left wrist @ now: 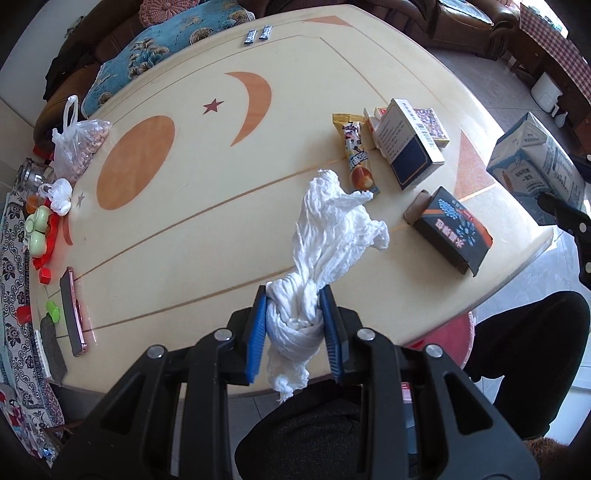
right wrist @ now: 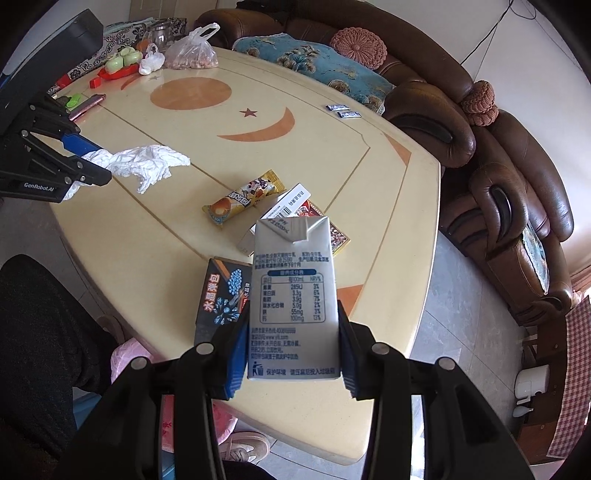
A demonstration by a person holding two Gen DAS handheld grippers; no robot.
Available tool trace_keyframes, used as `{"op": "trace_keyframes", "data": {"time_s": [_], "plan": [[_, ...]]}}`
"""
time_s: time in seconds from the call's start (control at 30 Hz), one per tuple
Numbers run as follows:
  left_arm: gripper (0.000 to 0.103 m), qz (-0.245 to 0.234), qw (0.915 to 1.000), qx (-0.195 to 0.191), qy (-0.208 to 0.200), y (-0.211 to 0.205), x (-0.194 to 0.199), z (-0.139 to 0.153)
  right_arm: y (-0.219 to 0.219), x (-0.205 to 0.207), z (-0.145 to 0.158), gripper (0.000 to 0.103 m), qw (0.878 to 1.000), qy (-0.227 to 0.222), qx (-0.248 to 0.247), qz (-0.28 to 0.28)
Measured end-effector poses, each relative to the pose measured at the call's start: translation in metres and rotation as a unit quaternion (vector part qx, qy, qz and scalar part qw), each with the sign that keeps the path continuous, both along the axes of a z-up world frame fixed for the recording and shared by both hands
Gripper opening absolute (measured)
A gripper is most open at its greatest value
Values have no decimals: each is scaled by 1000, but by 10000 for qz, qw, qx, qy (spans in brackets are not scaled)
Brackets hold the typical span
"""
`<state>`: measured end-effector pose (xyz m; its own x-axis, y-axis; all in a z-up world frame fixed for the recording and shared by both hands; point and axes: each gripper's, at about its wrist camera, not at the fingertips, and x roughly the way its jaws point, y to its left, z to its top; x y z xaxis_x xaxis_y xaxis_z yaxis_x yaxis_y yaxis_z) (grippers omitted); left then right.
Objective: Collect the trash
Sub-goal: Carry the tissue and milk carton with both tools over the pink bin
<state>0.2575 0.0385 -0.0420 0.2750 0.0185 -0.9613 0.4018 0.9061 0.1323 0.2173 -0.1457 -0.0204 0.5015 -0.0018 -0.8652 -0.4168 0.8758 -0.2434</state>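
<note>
My left gripper (left wrist: 293,295) is shut on a crumpled white tissue (left wrist: 332,229) and holds it above the near edge of the cream table (left wrist: 184,206). The same tissue (right wrist: 144,162) and left gripper (right wrist: 92,162) show at the left of the right wrist view. My right gripper (right wrist: 293,317) is shut on a white milk carton (right wrist: 293,288), held upright above the table's near corner; the carton (left wrist: 532,155) also shows at the right of the left wrist view. On the table lie a yellow snack wrapper (left wrist: 358,158), a dark box (left wrist: 452,229) and a white and navy box (left wrist: 410,147).
Two small sachets (left wrist: 258,34) lie at the far edge. A plastic bag of nuts (left wrist: 79,144), a phone (left wrist: 72,312) and small clutter sit at the left end. A brown sofa (right wrist: 498,192) with a blue cushion (right wrist: 314,62) stands behind the table. A pink bin (right wrist: 129,354) sits below the near edge.
</note>
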Motion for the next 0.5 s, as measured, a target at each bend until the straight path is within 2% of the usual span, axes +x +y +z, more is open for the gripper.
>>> {"op": "trace_keyframes", "data": {"time_s": [0.3, 0.5], "plan": [[29, -231, 9995, -112, -201, -8, -52, 16, 13, -49, 21, 41, 9998, -144, 21, 142], [29, -419, 9986, -249, -187, -13, -87, 12, 19, -84, 20, 41, 9996, -155, 12, 217]]}}
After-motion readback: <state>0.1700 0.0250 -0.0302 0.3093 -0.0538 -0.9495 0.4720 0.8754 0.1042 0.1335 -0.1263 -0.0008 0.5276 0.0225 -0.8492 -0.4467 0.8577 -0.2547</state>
